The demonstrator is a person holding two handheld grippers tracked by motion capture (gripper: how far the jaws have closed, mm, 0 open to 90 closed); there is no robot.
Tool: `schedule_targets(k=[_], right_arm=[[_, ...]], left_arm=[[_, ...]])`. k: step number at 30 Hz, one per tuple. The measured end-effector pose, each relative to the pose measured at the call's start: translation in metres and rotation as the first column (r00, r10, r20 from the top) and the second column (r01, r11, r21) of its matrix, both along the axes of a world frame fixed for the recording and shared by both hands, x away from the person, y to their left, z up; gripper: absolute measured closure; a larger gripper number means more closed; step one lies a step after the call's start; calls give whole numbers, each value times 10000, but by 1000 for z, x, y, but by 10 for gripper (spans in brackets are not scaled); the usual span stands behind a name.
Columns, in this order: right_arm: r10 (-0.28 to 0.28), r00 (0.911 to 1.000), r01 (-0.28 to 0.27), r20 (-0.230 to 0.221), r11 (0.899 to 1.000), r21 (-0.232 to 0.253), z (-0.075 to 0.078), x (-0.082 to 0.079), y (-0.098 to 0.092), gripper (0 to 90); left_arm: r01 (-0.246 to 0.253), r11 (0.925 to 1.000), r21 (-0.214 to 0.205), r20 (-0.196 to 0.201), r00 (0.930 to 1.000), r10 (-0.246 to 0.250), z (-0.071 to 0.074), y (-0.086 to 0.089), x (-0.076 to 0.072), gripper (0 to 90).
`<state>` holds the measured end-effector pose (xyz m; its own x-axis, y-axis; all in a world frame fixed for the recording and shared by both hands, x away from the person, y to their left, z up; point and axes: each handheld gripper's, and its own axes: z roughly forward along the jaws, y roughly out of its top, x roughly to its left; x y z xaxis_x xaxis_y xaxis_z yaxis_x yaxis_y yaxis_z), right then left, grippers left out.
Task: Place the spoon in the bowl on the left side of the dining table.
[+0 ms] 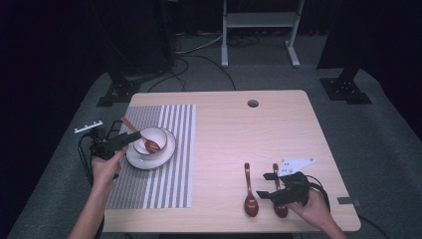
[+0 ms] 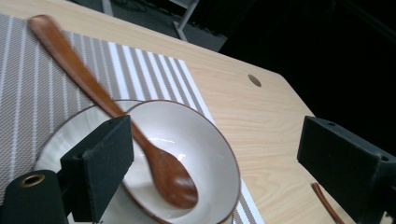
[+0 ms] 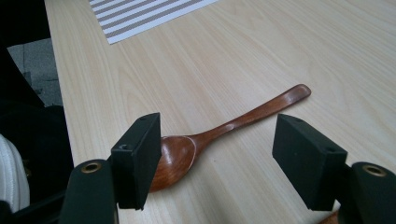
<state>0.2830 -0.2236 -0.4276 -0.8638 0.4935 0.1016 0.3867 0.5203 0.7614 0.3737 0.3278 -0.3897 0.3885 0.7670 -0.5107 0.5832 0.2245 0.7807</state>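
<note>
Three wooden spoons (image 1: 250,191), one in bowl (image 1: 158,137), both grippers gaping

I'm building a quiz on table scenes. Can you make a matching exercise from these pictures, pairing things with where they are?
Things:
1. white ceramic bowl
2. brown wooden spoon with its handle over the mat
3. grey striped placemat
4. round hole

Places:
A. far edge of the light wooden table
B. on the white plate
C. table's left part
D. scoop in the bowl

Pairs: 1-B, 2-D, 3-C, 4-A
</note>
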Motion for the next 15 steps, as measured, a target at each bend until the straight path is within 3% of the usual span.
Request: schedule_targets(k=[8,15], right_arm=[[-194,9998,194,-41,9998,46,-1,-1,-7,313],[-261,9997,261,1,9997,19,0,-2,-10,313]], left_arm=[[671,9977,6,49,9977,-672,-1,-23,-5,96],[1179,9906,691,194,9926,-1195,-1,-48,-13,95]])
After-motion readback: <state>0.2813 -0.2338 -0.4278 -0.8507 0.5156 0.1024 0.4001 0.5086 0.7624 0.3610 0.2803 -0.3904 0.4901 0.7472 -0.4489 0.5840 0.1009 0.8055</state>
